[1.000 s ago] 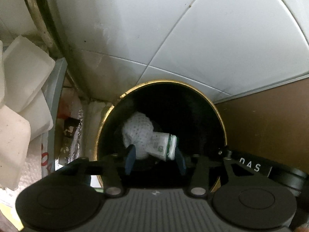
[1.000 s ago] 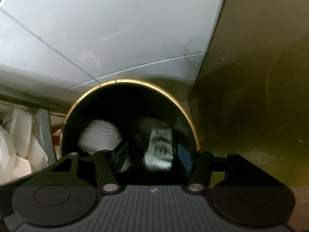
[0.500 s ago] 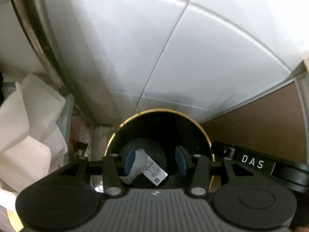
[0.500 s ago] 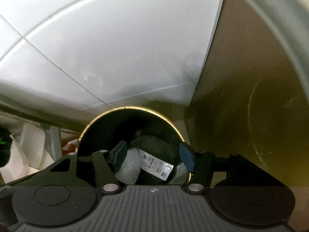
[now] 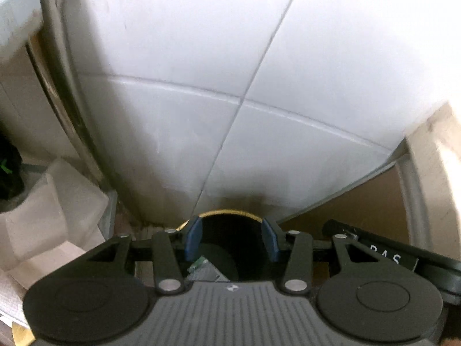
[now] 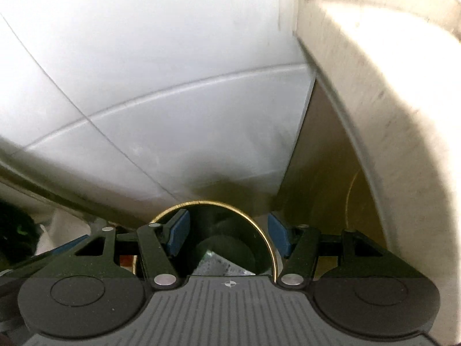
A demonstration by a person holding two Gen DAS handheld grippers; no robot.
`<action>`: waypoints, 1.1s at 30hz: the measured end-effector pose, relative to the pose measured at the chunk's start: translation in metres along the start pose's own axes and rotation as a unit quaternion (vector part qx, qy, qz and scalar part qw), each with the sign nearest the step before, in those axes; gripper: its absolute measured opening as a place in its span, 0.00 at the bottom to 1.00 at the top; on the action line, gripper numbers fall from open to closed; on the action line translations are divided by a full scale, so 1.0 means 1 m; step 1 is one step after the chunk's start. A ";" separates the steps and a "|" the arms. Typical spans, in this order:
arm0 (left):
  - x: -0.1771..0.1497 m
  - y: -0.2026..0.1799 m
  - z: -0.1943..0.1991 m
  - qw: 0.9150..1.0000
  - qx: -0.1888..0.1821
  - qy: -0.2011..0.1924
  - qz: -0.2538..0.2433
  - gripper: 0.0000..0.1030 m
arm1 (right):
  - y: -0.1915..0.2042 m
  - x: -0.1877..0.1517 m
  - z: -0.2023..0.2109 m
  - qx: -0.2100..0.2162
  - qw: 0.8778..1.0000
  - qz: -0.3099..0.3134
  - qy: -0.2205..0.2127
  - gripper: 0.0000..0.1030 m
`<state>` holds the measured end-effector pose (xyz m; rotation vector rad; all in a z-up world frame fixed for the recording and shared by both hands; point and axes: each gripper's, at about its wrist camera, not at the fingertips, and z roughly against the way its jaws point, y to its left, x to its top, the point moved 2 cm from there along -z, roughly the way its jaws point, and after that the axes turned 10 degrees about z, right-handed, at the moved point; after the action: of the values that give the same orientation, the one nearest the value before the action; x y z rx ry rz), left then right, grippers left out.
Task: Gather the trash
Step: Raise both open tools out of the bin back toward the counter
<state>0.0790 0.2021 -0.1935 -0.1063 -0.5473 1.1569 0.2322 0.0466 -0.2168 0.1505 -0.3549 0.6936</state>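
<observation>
A round black bin with a gold rim (image 5: pixel 227 211) (image 6: pixel 201 202) stands against a white tiled wall, straight below both grippers. At its bottom lies white trash, a crumpled wrapper with a printed label (image 5: pixel 201 269) (image 6: pixel 219 266), mostly hidden behind the gripper bodies. My left gripper (image 5: pixel 231 238) hangs above the bin's mouth, open, with nothing between its blue pads. My right gripper (image 6: pixel 229 235) is open wider above the same bin, also holding nothing. The right gripper's black body (image 5: pixel 383 255) shows at the lower right of the left wrist view.
White foam blocks and paper (image 5: pixel 52 216) are piled to the left of the bin beside a metal frame (image 5: pixel 66 109). A brown panel (image 6: pixel 322 190) and a pale curved surface (image 6: pixel 389 121) stand to the right. The tiled wall (image 5: pixel 201 86) fills the background.
Both grippers have risen away from the bin, which now looks smaller and lower in both views. The trash inside has slipped mostly out of sight behind the gripper bodies. Both jaws stay apart and empty.
</observation>
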 end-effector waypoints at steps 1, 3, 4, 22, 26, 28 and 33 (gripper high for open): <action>0.003 -0.001 0.006 1.000 -0.003 -0.007 0.001 0.38 | 0.000 0.002 0.005 0.001 1.000 0.000 -0.006 0.65; 0.009 -0.005 0.019 1.000 -0.010 -0.022 0.000 0.38 | 0.000 0.006 0.018 0.004 1.000 0.000 -0.019 0.65; 0.012 -0.007 0.025 1.000 -0.013 -0.029 0.000 0.38 | 0.000 0.008 0.024 0.006 1.000 0.000 -0.026 0.65; 0.019 -0.098 0.119 0.983 -0.114 -0.103 -0.103 0.38 | -0.048 0.024 0.138 -0.014 0.989 -0.027 -0.144 0.69; 0.004 -0.129 0.135 0.974 -0.139 -0.102 -0.150 0.38 | -0.071 0.016 0.161 -0.026 0.985 -0.054 -0.161 0.69; -0.007 -0.145 0.144 0.967 -0.155 -0.102 -0.173 0.38 | -0.084 0.005 0.176 -0.036 0.982 -0.069 -0.170 0.69; -0.038 -0.182 0.159 0.951 -0.202 -0.085 -0.218 0.38 | -0.111 -0.023 0.214 -0.068 0.974 -0.102 -0.189 0.69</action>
<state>0.1477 0.0619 -0.0051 -0.2260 -0.9077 0.6141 0.2297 -0.1055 -0.0283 0.1862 -0.7390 0.4320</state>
